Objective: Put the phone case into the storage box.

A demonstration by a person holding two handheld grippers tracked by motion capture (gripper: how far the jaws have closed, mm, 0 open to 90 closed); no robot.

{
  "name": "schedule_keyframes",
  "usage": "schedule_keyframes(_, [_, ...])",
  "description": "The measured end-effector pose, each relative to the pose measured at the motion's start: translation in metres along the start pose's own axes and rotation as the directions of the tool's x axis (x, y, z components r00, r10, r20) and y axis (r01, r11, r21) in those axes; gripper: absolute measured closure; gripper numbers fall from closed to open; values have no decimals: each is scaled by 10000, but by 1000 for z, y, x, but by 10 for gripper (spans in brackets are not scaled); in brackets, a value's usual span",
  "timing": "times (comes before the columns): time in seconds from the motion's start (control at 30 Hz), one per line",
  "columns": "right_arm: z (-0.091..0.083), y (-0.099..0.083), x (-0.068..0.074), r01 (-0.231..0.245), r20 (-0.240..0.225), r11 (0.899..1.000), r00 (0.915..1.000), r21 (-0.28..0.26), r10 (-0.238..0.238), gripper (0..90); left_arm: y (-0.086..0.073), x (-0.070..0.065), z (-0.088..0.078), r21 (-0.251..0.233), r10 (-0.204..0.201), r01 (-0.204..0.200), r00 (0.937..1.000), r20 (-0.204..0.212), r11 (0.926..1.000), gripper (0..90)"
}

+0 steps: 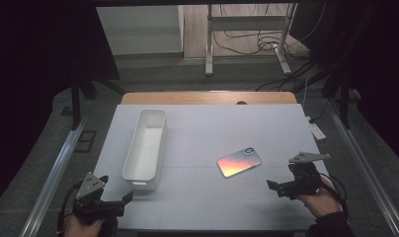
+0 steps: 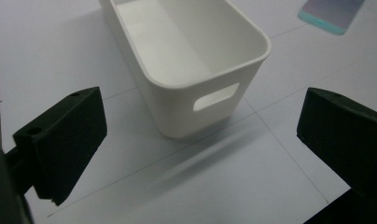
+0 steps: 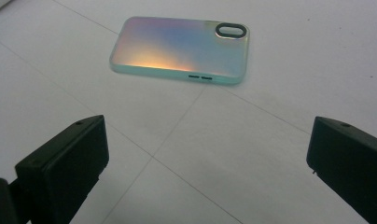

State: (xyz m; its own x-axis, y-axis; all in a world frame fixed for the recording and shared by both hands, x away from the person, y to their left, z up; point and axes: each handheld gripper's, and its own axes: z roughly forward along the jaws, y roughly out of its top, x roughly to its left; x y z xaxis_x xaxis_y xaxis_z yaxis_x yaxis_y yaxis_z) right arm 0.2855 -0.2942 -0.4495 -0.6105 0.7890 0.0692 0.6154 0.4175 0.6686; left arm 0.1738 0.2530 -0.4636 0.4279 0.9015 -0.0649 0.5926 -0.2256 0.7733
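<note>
Your right gripper (image 3: 205,154) hangs wide open and empty, the phone case (image 3: 179,49) lying flat on the desk (image 3: 270,186) just ahead of it. Come in low and square across its narrow sides. Your left gripper (image 2: 196,135), open and empty too, faces the white bin (image 2: 186,60).

White table top (image 1: 207,197) with faint grid lines running across it, a strip of bare wood showing at the far edge. Long white plastic bin (image 1: 145,148) standing on the left half, open side up, cut-out handle in its near end wall. Iridescent phone case (image 1: 239,162) lying flat right of centre, camera cut-out up, well apart from the bin
</note>
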Motion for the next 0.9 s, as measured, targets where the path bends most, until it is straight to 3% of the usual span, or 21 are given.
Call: schedule_keyframes(0.9, [28,27,9,366,-500,9989,9981,285,-352,0,0,0,0,-20,7,-7,10000,-8,10000,19])
